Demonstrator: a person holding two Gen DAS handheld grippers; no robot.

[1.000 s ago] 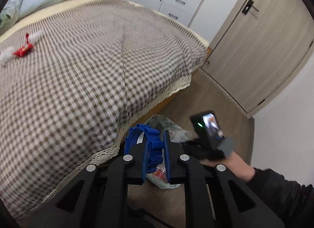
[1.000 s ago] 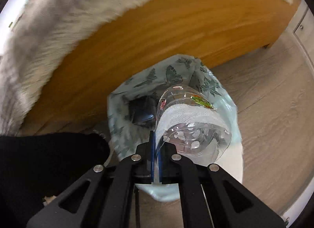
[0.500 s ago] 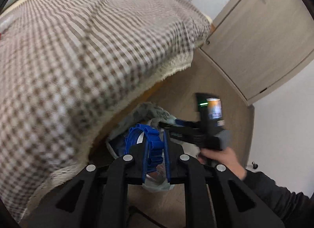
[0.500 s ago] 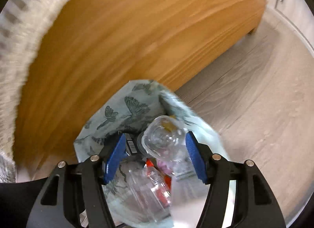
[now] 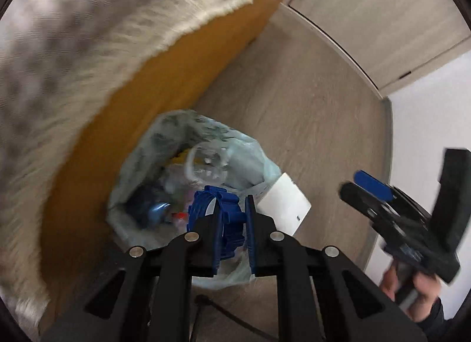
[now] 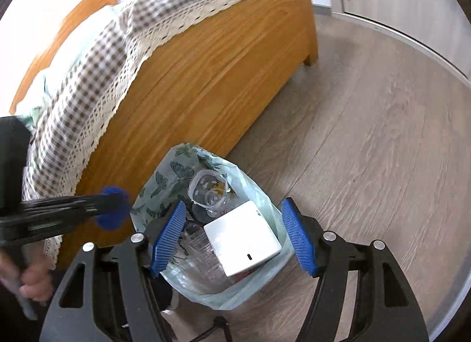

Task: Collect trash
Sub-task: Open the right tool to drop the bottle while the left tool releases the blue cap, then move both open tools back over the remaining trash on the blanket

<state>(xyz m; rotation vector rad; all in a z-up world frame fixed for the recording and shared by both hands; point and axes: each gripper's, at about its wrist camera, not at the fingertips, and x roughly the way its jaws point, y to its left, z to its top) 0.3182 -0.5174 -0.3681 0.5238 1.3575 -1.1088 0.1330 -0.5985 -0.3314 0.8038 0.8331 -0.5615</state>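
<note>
Right fingers (image 6: pixel 232 236) just opening, empty, over trash bag (image 6: pixel 164 183); clear bottle (image 6: pixel 207 195) inside, mouth-down; left fingers (image 5: pixel 231 221) clamping blue ribbed ring (image 5: pixel 219 212).

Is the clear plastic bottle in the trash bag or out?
In. The clear plastic bottle lies inside the open trash bag beside a white box; the right gripper fingers stand apart above it, touching nothing.

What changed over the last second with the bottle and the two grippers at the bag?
The right gripper let go of the clear bottle: its jaws have just been opening, nothing pressed between them, and the bottle now lies in the trash bag beside a white box. The left gripper swung from the bed down over the bag. Unchanged: left jaws clamped on the blue ribbed piece; the bag by the bed frame.
</note>
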